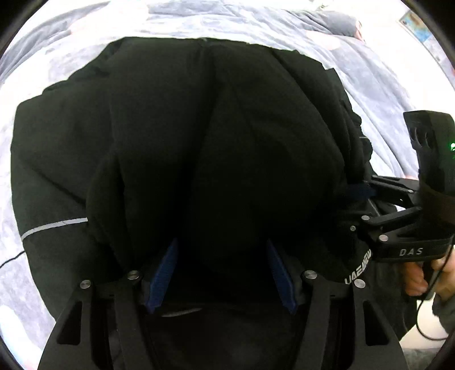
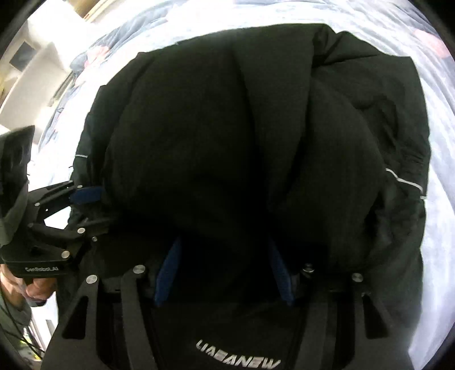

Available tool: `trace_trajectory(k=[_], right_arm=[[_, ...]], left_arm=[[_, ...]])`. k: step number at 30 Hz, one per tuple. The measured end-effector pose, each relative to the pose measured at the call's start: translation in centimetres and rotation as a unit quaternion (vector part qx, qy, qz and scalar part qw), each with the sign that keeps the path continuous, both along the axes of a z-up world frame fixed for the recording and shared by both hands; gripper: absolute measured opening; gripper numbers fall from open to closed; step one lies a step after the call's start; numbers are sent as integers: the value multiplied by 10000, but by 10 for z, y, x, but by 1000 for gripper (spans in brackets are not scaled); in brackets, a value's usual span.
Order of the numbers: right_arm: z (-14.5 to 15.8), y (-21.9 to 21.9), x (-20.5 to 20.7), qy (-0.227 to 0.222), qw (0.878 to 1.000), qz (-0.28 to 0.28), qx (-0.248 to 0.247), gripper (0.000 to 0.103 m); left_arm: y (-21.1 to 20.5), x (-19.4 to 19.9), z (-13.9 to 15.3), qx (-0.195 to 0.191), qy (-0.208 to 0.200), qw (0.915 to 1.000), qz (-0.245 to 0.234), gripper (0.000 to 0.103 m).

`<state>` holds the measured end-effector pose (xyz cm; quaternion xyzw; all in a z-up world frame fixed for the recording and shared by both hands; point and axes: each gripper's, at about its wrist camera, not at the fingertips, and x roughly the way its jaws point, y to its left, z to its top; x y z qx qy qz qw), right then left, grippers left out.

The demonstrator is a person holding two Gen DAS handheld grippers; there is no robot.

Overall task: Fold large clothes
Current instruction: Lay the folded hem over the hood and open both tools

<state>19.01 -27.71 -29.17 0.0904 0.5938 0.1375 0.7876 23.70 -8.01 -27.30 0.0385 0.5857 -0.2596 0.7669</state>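
A large black padded jacket [image 1: 199, 128] with thin silver stripes lies bunched on the bed and fills both views [image 2: 241, 128]. My left gripper [image 1: 221, 270] has its blue pads spread wide, with the near jacket edge lying between and over them. My right gripper [image 2: 224, 270] stands the same way, pads apart, with jacket fabric and a white "LIABANEW" print [image 2: 239, 354] between its arms. Each gripper shows in the other's view: the right gripper [image 1: 358, 193] pushes into the jacket's right side, the left gripper [image 2: 88, 196] into its left side.
The jacket rests on a pale blue-grey patterned bedspread [image 1: 284, 25] that surrounds it. A dark pillow [image 1: 338, 22] lies at the far right. White furniture and a wall [image 2: 31, 71] stand beyond the bed's left side. A thin cable [image 1: 11, 257] trails at left.
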Motion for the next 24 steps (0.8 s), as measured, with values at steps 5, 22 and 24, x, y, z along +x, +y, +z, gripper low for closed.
trace_trajectory(k=[5,22,24], right_arm=[[60,-24,-23,-457,9965,-158,684,62],[59,-57,-17,-123,9925,-1038,630,64],[81,-59,-44,-286,9908,-1101,738,64]], left_arm=[[10,-9,32,-375,-99,9992,-61,66],[36,-49,48,-391,-79,9986,360,66],[55,-69,69,-399,-261,9976,497,66]])
